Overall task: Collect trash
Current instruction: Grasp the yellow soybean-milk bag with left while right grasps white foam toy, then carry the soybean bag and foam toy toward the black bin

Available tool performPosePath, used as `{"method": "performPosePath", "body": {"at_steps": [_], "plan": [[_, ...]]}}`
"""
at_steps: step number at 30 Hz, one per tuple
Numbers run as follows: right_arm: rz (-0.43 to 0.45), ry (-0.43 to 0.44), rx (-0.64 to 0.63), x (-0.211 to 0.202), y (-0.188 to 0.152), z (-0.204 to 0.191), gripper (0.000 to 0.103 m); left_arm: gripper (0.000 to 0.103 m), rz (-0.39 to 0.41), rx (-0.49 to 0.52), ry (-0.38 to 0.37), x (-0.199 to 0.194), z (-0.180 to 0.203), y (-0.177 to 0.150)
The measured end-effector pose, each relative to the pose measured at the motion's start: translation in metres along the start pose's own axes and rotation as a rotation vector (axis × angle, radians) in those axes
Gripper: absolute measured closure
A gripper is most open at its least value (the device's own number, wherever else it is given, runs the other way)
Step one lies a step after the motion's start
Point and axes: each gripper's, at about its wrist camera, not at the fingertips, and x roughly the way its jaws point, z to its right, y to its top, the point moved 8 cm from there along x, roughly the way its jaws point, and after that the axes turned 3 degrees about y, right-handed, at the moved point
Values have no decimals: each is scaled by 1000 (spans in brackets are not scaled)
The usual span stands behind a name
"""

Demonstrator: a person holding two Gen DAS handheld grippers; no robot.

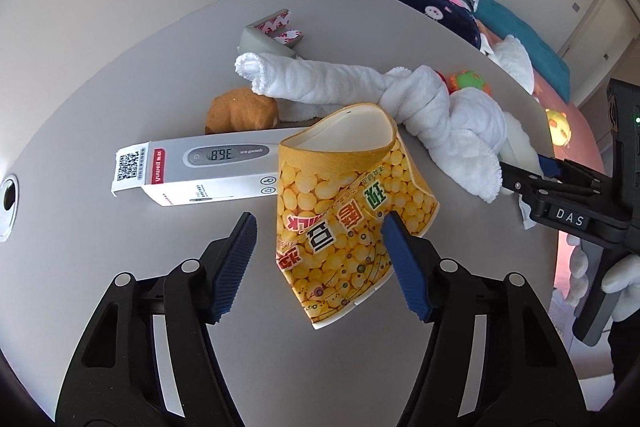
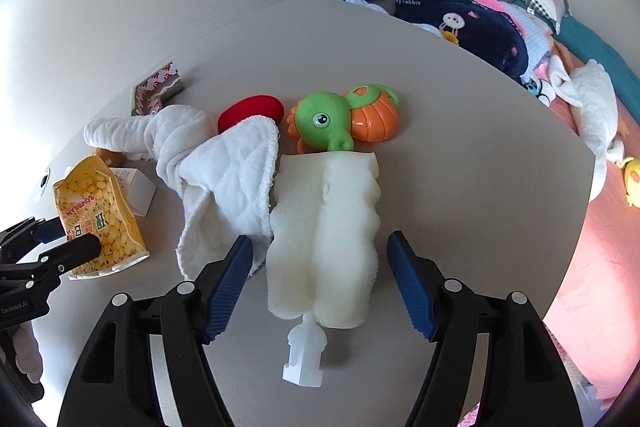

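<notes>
Left wrist view: the left hand-held gripper (image 1: 320, 259) sits about half open around the crushed yellow cup (image 1: 344, 223). The cup lies on its side on the bench (image 1: 120, 87), and everything else is placed from it. One pad (image 1: 404, 263) looks to be touching the cup's right flank, the other is clear of it, so nothing is gripped yet. The thermometer box (image 1: 200, 171) lies just left of the cup, touching its rim, and the twisted towel (image 1: 360, 91) is right behind. The risk is that squeezing a flattened paper cup could make it buckle and squirt out, or the free pad could nudge the box along.

Right wrist view: the right hand-held gripper (image 2: 320, 279) is also partly open, straddling the sponge brush (image 2: 324, 239), well right of the cup (image 2: 100, 219). Neither pad touches the foam. The cloth (image 2: 228, 183) overlaps the sponge's left edge, beside the left pad (image 2: 228, 283), so a close could snag the cloth too. Soft foam might also compress and slip. The green toy (image 2: 332, 123) touches the sponge's far end and could get dragged.
</notes>
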Motion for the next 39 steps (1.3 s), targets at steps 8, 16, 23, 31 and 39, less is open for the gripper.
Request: {"method": "performPosePath", "body": {"at_steps": [8,16,23,31,39], "plan": [[-11,-74,2,-1,0,4,61,62,5,-56,-81,1,5,4],[4,-47,54,-10,0,13,70,87,96,-20,-96,-23,21,15],[45,-36,88,-30,1,23,70,89,132,29,-78,-34,39,20],[74,-39,117,-54,-1,42,70,89,167,73,-90,-50,61,28],[94,-51,151,-77,-13,65,70,89,171,122,-114,-55,98,32]]}}
